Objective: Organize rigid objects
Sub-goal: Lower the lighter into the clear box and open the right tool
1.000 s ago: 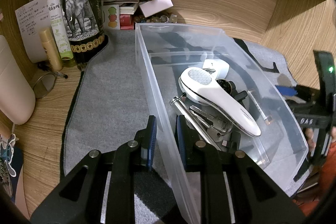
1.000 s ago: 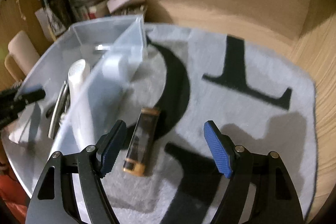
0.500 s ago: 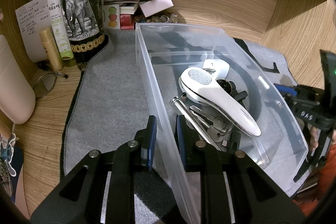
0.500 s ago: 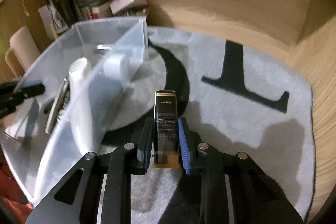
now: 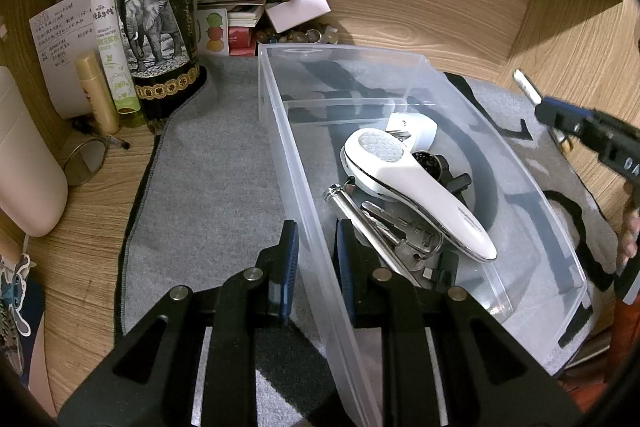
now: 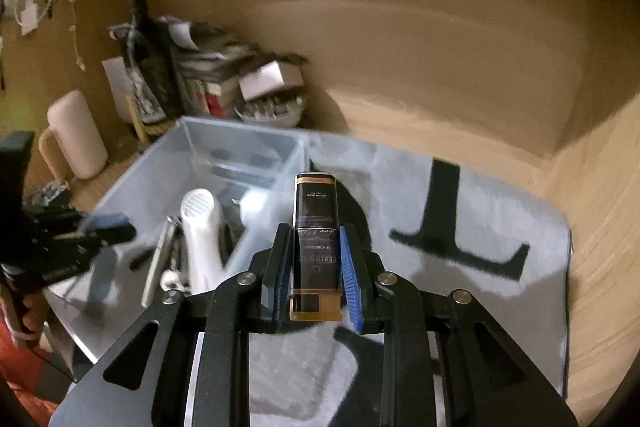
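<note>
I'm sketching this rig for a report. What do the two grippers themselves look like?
Both the left gripper and the right gripper have matte black angular linkages with triangular cut-outs and silver round pivot bolts. Their jaws are lined with blue ribbed pads. No cables or sleeves show.

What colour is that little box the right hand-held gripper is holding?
The little box is black with gold trim and an amber-gold end, seen best in the right wrist view.
</note>
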Available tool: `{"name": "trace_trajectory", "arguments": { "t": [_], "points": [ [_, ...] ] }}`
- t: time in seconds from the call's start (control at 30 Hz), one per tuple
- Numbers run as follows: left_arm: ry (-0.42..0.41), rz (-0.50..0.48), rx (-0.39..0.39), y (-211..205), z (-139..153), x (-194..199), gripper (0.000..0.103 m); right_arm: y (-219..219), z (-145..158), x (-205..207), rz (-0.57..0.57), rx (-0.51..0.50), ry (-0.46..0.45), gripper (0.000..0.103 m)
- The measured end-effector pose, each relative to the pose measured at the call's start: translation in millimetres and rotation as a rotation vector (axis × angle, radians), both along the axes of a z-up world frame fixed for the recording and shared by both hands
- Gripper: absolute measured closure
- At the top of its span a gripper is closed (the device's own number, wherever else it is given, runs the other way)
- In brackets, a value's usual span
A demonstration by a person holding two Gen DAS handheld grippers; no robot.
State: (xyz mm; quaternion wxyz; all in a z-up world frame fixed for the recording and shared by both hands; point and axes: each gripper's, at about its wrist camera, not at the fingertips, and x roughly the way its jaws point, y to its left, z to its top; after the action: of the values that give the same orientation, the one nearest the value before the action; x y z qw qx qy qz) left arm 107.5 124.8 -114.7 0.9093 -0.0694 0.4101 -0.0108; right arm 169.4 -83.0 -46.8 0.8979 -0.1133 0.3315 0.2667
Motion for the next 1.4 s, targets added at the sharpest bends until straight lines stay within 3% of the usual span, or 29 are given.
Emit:
{"name": "trace_trajectory", "arguments": {
  "t": [0.43,0.97,1.2,1.4],
  "points": [
    [0.0,0.0,-0.001,0.3,0.1,0.2,0.085,47.6,17.5,-13.4,0.147,0.019,-0.029,0.081],
    [-0.002,0.001,-0.005,0.3,-0.2,-0.5,0.085,95.6,-36.6,-12.3,0.282,-0.12,0.12,0.081],
    [-0.003,0.001,-0.006,-0.3,-0.1,-0.4,0.085,103.7,-48.9,-7.5,0.306,-0.19,0.17,0.081],
    [-0.001,0.001,-0.006,-0.5,-0.1,-0.4,0.085,103.7,-48.5,-7.5,0.314,-0.191,0.177,0.081]
  ]
}}
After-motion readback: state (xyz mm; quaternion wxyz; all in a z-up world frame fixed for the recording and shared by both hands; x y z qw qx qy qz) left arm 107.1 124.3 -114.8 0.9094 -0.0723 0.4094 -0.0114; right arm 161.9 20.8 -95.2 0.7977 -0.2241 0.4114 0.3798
